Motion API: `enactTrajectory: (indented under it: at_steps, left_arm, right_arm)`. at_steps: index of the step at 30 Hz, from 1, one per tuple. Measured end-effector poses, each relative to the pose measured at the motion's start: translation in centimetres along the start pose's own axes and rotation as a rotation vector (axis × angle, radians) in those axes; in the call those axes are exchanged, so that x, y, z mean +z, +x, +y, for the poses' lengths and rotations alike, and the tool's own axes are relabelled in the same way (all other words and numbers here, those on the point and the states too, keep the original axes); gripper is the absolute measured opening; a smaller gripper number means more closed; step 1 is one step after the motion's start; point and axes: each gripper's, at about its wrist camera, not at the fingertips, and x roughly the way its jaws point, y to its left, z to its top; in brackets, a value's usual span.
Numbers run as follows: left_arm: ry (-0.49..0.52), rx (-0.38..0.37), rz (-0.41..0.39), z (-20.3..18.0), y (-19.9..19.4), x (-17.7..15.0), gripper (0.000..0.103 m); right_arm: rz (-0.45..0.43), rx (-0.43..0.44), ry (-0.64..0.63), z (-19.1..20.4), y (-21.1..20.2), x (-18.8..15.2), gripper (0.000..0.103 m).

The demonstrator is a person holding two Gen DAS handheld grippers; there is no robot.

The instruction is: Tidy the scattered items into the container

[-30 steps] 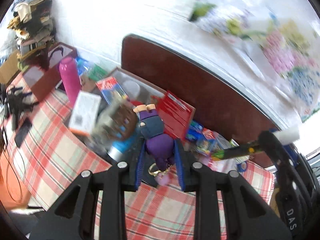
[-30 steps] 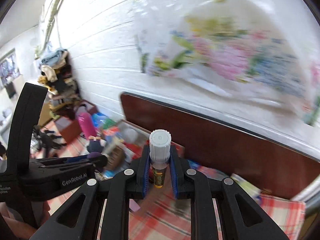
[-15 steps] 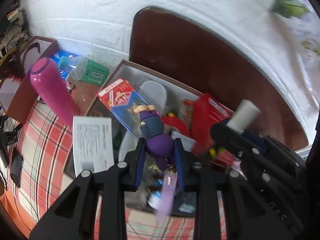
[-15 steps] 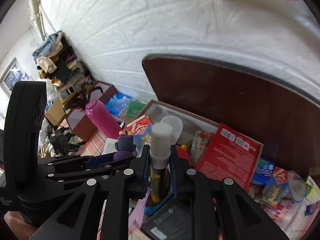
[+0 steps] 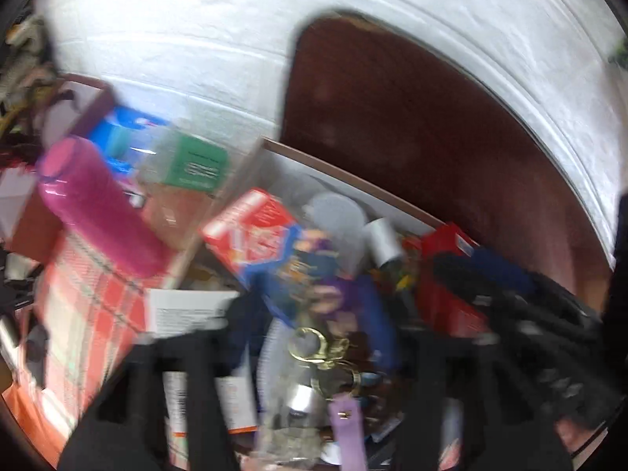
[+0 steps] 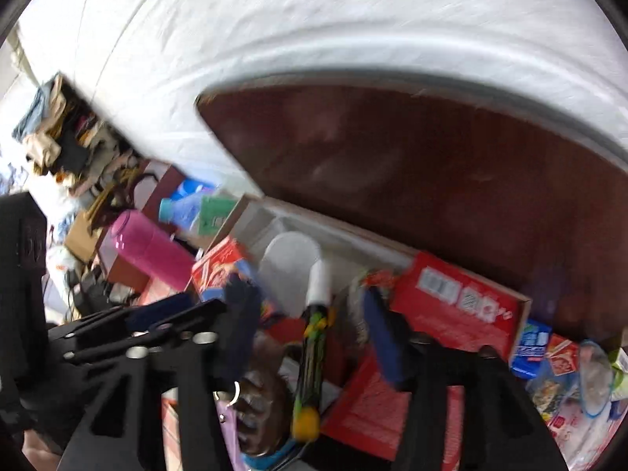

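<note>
Both grippers hang over an open cardboard box (image 5: 353,180) crammed with items. My left gripper (image 5: 314,314) is opening; a purple doll keychain (image 5: 333,298) with a gold ring and lilac strap sits loose between its spread pads, close to the right pad. In the right wrist view my right gripper (image 6: 314,325) is opening too. A marker (image 6: 310,353) with a white cap, black-green body and yellow end lies free in the gap, touching neither pad. The left gripper (image 6: 137,333) shows at that view's left, and the box's rim (image 6: 333,227) lies beyond.
Inside the box are a red-and-blue carton (image 5: 255,231), a red box (image 6: 451,298) and a clear cup (image 6: 290,259). A pink bottle (image 5: 94,204) and a green-labelled water bottle (image 5: 192,165) lie left on the plaid cloth (image 5: 86,306). Snack packets (image 6: 549,353) lie right; a brown board (image 5: 412,117) stands behind.
Both grippers came down and forward over the box. Their jaws, earlier shut on the doll and the marker, have spread, and both items now sit loose between the pads.
</note>
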Motion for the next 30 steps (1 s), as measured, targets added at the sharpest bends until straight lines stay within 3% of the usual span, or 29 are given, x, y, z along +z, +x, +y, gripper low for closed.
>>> enactTrajectory:
  at_steps: [1,2,11,19,23,30]
  left_arm:
    - [-0.005,0.005,-0.01,0.2,-0.5,0.1,0.085]
    - [-0.006,-0.008,-0.017,0.3,-1.0,0.1,0.088]
    - [0.139,-0.022,-0.059,-5.6,-5.9,-3.3,0.09]
    - [0.218,-0.112,-0.077,-13.1,-7.5,-8.9,0.09]
    - [0.219,-0.16,-0.036,-17.0,-6.0,-11.8,0.09]
    - [0.267,-0.171,0.031,-23.6,-1.8,-17.1,0.09]
  right_arm:
    - [-0.006,0.012,0.014,-0.3,-0.4,0.2,0.07]
    - [-0.015,0.026,0.031,-0.7,-1.1,0.3,0.072]
    - [-0.09,0.04,0.055,-2.7,-10.3,-3.2,0.072]
    - [-0.138,-0.1,0.208,-13.6,-19.5,-10.3,0.072]
    - [-0.118,-0.117,0.301,-19.3,-21.1,-13.8,0.072]
    - [-0.097,-0.092,0.385,-26.5,-21.5,-19.5,0.072]
